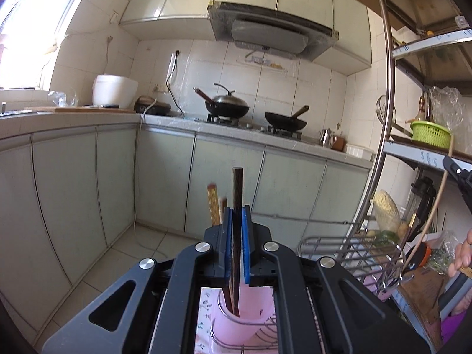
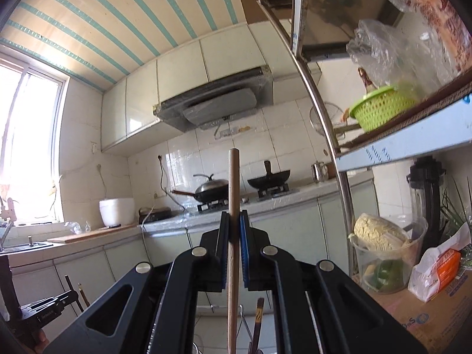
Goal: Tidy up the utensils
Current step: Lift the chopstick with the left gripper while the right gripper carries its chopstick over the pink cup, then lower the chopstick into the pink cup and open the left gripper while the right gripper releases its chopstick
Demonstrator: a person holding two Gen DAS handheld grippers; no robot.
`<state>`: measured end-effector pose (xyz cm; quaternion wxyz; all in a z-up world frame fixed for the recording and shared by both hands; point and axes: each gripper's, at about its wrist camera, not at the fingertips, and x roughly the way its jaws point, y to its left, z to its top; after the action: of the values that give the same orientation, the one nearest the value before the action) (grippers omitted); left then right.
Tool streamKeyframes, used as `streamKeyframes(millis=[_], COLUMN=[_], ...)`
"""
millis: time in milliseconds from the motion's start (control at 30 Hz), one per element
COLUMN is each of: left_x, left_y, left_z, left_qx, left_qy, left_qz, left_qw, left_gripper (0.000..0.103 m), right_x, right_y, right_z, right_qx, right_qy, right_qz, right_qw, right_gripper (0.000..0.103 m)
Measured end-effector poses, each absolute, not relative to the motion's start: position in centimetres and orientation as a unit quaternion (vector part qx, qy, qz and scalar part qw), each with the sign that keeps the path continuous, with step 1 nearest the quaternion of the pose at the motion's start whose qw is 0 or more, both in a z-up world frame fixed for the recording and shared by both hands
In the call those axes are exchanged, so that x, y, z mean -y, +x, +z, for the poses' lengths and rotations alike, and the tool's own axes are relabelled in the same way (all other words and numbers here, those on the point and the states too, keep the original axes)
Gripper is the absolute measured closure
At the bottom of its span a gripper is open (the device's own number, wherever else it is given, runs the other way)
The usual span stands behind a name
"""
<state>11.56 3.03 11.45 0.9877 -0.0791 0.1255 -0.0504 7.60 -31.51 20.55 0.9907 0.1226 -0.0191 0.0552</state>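
My left gripper [image 1: 236, 216] is shut on dark chopsticks [image 1: 237, 188] that stand upright. Their lower ends reach into a pink cup [image 1: 236, 321] seated in a wire holder below the jaws. A yellowish chopstick [image 1: 213, 203] and a brown one [image 1: 223, 205] stand just behind and to the left. My right gripper [image 2: 234, 221] is shut on a long pale wooden handle [image 2: 234, 183], held upright; its lower end is out of view. The same handle [image 1: 436, 206] curves along the right edge of the left wrist view. The left gripper [image 2: 44, 312] shows low at the left in the right wrist view.
A wire dish rack [image 1: 348, 253] lies to the right of the cup. A metal shelf unit [image 1: 386, 94] carries a green basket [image 1: 429, 134], a blender [image 2: 424, 194] and bagged food. Two woks [image 1: 227, 107] sit on the far stove, a rice cooker [image 1: 115, 91] to their left. A hand [image 1: 463, 253] is at the right.
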Motion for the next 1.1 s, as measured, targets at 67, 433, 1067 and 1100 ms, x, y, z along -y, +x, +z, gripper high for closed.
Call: streamKeyframes(millis=[67,433,1067,1100], left_x=[-3.0,-2.9,-3.1,-3.2], left_y=[11.6,11.8,12.1,12.1], left_z=[10.9,9.0,6.9,6.9], left_qx=[-0.131,-0.157,-0.202,-0.202], left_qy=[-0.079,-0.085,-0.095,-0.094], left_qz=[-0.051,-0.055,-0.044,-0.043], left_qw=[0.987,0.982,0.974,0.974], left_gripper=[0.098,0.098,0.097,0.096], right_x=[31.7,30.9,31.4,31.5], right_y=[8.2,9.3,7.5,7.7], right_z=[19.9,16.0,11.1,11.1], right_qx=[0.0,-0.068,-0.132,-0.133], right_qy=[0.13,0.114,0.129,0.127], right_qz=[0.057,0.064,0.057,0.056], right_qw=[0.99,0.989,0.981,0.981], right_gripper=[0.096,0.096,0.096,0.096])
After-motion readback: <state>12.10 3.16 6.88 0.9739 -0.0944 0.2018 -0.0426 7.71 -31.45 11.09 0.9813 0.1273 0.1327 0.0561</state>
